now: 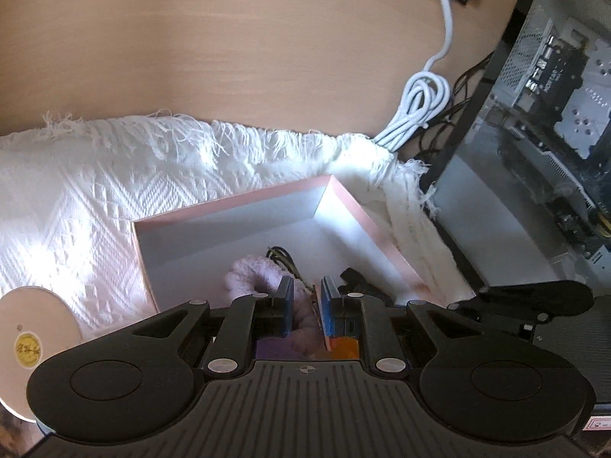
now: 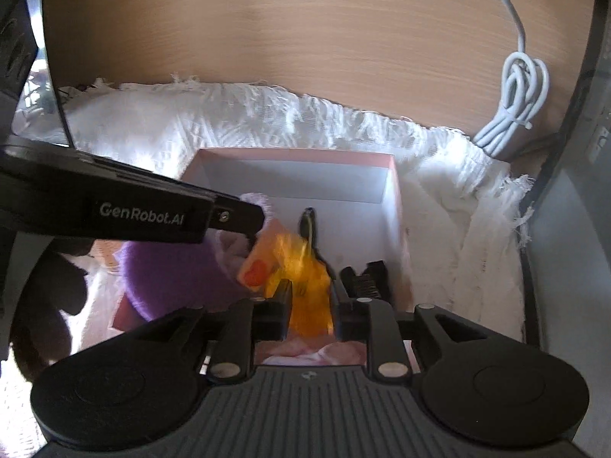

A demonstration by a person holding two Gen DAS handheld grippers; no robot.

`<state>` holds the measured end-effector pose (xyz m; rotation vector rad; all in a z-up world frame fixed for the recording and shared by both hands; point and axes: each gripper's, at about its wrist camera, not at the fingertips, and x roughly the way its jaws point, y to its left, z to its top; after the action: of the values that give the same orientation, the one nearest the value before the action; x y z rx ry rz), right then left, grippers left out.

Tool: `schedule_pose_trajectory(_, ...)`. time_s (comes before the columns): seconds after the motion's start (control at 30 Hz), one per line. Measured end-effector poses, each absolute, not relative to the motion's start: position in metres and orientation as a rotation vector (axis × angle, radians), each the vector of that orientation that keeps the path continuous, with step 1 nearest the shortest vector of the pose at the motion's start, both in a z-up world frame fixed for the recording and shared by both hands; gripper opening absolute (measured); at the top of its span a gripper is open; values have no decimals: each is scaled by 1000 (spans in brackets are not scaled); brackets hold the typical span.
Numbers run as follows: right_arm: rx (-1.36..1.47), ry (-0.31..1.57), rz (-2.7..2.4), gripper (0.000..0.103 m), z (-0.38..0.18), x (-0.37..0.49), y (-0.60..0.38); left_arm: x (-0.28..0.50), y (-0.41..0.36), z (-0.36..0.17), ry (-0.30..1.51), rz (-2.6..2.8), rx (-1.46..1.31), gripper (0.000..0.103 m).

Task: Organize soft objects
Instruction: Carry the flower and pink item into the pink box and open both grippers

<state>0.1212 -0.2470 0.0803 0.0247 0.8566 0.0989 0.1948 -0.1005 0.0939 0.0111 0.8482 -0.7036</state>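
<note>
Left wrist view, going left to right: a round cream lid with a gold sticker (image 1: pixel 26 343) sits at the near-left edge of the white fringed cloth (image 1: pixel 76 198) that covers the desk (image 1: pixel 229 38). The pink box (image 1: pixel 244 200) sits open on that cloth toward its right edge, and a coiled white cable (image 1: pixel 420 99) lies on bare wood past the cloth's far-right corner, next to a PC case (image 1: pixel 534 114).

Inside the box there's a fluffy pale-pink scrunchie (image 1: pixel 248 271), some black hair ties at the right wall, and something purple at the near end. The left gripper (image 1: pixel 307 297) is pinched narrow, with a thin peach-coloured edge pressed against its right pad; I can't tell for sure what that is.

Right wrist view shows the right gripper (image 2: pixel 309 297) over the box with the orange translucent pouch (image 2: pixel 301 267) between its 2 fingers. The jaws look narrow, but the pouch is motion-blurred, so whether the pads still bite I can't tell.

Risks, as I see it: the slick pouch could slip out early and land on the box rim, or both grippers could bump, since they're crowded over 1 small box.
</note>
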Motion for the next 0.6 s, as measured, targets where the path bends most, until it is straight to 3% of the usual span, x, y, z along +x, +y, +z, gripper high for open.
schedule_pose_trajectory(0.1, 46, 829, 125, 27, 84, 114, -245, 189, -88, 103, 800, -709, -25, 17)
schedule_pose_trajectory(0.17, 50, 808, 139, 36, 88, 108, -242, 184, -74, 111, 751, -709, -54, 17)
schedule_pose_trajectory(0.6, -72, 651, 194, 36, 114, 68, -186, 90, 41, 100, 550, -527, 55, 17)
